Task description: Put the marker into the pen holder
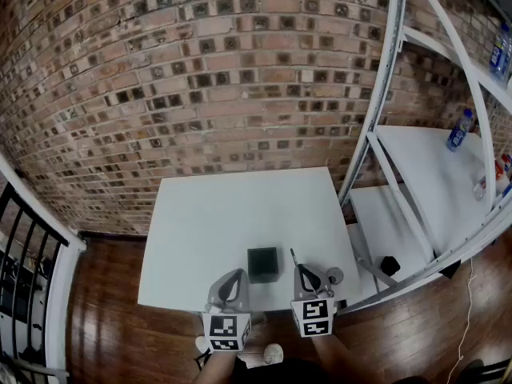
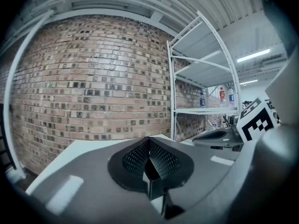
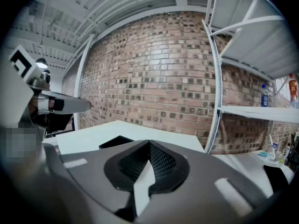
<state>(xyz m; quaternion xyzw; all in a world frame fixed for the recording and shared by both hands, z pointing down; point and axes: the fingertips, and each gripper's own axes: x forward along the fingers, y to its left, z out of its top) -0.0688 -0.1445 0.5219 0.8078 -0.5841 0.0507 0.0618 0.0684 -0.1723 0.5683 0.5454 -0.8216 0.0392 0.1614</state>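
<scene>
The black square pen holder [image 1: 263, 264] stands near the front edge of the white table [image 1: 240, 206], between my two grippers. My right gripper [image 1: 302, 272] is just right of the holder and is shut on the marker [image 1: 293, 257], whose thin dark end sticks out past the jaws towards the far left. In the right gripper view the marker [image 3: 142, 188] shows as a pale strip between the closed jaws, and the pen holder [image 3: 117, 141] lies ahead to the left. My left gripper [image 1: 234, 275] hovers left of the holder, shut [image 2: 149, 141] with nothing in it.
A white metal shelf rack [image 1: 384, 94] stands right of the table, with bottles [image 1: 460, 129] on it and a small black object [image 1: 390, 266] on its low shelf. A brick wall [image 1: 240, 70] lies behind the table. A small round grey thing [image 1: 334, 276] sits by the table's front right corner. A black railing [image 1: 24, 254] is at the left.
</scene>
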